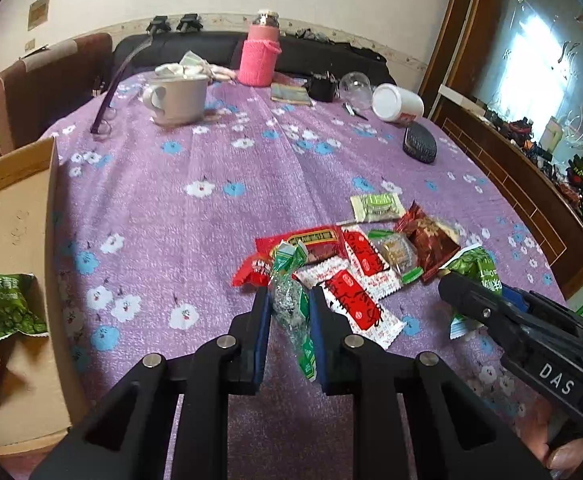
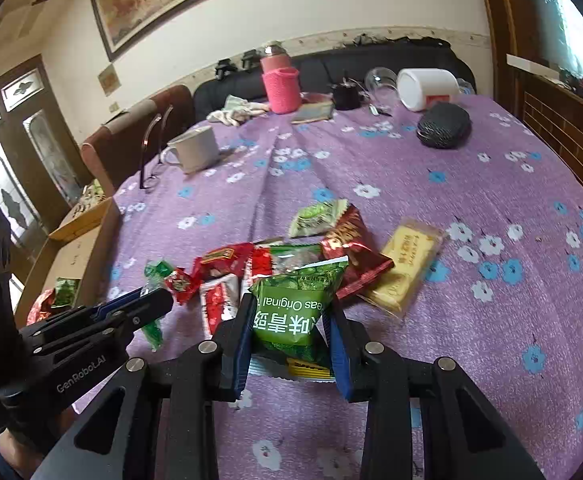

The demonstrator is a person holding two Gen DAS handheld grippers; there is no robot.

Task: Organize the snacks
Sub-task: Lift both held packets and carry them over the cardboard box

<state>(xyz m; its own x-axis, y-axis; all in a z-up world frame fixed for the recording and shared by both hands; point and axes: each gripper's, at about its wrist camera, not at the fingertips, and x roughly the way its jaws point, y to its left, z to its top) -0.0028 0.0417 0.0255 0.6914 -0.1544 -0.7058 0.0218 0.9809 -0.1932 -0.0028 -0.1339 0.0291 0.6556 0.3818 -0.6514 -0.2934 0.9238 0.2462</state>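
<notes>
A cardboard box (image 1: 15,216) stands at the table's left edge, with a few packets already inside. Next, the left gripper (image 1: 290,308) is clamped on a small green twist-wrapped sweet (image 1: 291,304), pads pressing its crinkled middle. The snack pile (image 1: 355,264) lies just ahead on the purple flowered cloth (image 1: 211,152). To the right, the right gripper (image 2: 289,320) has a green pea packet (image 2: 291,312) between its jaws, which look pressed against its puffed sides. These packets are likely light, soft and slick; gripping mid-body should hold better than a thin sealed edge. Open cloth lies between pile and box, though the box wall must be cleared.
</notes>
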